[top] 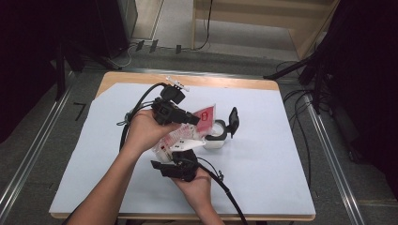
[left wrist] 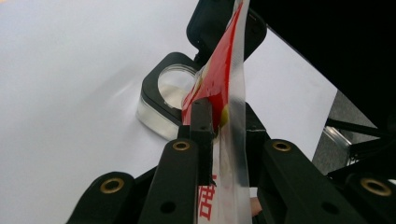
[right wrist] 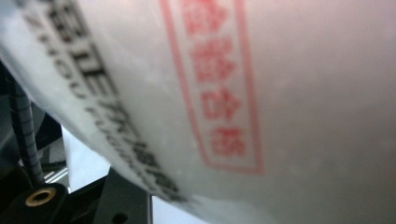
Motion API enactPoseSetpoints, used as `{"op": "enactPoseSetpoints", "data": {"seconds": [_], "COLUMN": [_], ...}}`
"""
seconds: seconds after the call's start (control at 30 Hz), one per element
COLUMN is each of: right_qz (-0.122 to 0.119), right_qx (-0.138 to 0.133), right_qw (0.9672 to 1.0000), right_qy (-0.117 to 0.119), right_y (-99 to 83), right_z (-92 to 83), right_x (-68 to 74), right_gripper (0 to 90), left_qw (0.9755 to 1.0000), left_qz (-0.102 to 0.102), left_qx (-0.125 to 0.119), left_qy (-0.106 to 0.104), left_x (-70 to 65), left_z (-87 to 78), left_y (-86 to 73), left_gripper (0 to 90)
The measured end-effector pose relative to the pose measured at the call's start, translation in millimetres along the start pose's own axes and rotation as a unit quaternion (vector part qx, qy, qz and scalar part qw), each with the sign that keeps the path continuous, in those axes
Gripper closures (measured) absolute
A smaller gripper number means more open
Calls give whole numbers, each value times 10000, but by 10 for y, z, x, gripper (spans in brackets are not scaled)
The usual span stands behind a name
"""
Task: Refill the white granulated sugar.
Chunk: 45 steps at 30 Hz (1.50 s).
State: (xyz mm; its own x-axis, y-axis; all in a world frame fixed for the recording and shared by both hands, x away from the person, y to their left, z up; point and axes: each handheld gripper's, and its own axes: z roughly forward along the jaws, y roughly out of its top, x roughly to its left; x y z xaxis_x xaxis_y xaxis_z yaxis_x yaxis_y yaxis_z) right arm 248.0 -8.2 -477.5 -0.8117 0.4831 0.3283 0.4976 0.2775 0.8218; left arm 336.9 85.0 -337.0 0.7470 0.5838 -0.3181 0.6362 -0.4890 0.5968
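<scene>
A: How do the jaws stand?

B: The left gripper has its jaws pinched narrow on a red-and-white plastic pouch; in the left gripper view the film runs up between the two black jaws, clamped edge-on. The right gripper is harder to read. In the right gripper view the pouch's pale face with red and black print lies pressed close against the camera, and I cannot tell whether the pads press on it.

A: Where is the pouch, then?

B: Held above the middle of the white table cover, between the two grippers. In the high view the left gripper grips its upper part, where the red corner points toward a small clear container, and the right gripper sits just under its lower white end.

A: And the container?

B: It stands on the cover just beside the pouch, clear-walled with a black collar around a round mouth. Its black flip lid is swung up and open behind the mouth. The pouch's red tip hangs just over that opening; whether it touches the rim I cannot tell.
</scene>
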Motion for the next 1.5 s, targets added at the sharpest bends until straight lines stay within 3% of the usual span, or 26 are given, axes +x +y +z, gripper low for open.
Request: {"op": "enactPoseSetpoints", "data": {"seconds": [0.4, 0.53, 0.73, 0.9, 1.07, 1.2, 1.3, 1.5], "right_qz": [-123, -119, 8, -95, -133, -328, -394, -710], "right_qx": [98, 103, -40, -146, -236, -284, -333, -259], "right_qw": [9999, 9999, 9998, 9993, 9987, 9977, 9968, 9948], "right_qy": [-14, -64, -198, -330, -437, -520, -605, -676], "right_y": [-48, -46, -54, -54, -49, -37, -35, -52], "right_z": [29, 19, -51, -102, -140, -210, -255, -303], "right_x": [-9, -22, -96, -117, -137, -174, -198, -223], "right_gripper": [546, 547, 552, 552, 544, 546, 545, 545], "left_qw": [9999, 9999, 9995, 9985, 9981, 9972, 9963, 9968], "left_qz": [68, 98, -26, -103, -101, 44, 22, 56], "left_qx": [139, 46, -268, -433, -528, -681, -769, -669], "left_qy": [52, 13, -135, -311, -318, -300, -382, -432], "left_x": [15, 13, 30, 63, 69, 37, 29, 34], "left_z": [59, 25, -125, -214, -297, -383, -433, -478], "left_y": [-18, -24, -39, -59, -79, -97, -113, -155], "left_gripper": [818, 847, 880, 884, 889, 895, 896, 896]}}
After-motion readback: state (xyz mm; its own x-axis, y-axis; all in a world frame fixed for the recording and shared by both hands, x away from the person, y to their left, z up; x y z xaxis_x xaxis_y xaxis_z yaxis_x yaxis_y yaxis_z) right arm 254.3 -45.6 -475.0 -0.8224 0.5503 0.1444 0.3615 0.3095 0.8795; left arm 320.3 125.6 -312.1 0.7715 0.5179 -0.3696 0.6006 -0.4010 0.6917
